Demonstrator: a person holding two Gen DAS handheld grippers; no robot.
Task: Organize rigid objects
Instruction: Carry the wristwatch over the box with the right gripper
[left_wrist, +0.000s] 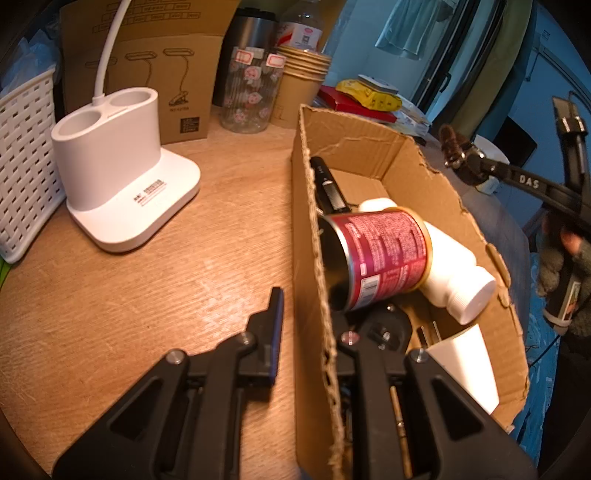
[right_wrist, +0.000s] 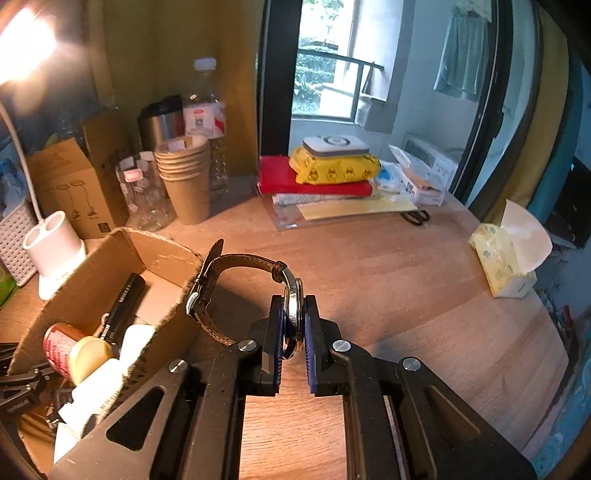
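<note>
Red can (left_wrist: 384, 258), brown watch strap (right_wrist: 240, 260)

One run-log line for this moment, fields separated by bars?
right gripper: shut on watch, beside box | left gripper: straddles box wall, open | box holds: can, white bottle

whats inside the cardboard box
The cardboard box holds a red can lying on a white bottle, a black flashlight and a white cup. Anything beneath them is hidden.
</note>
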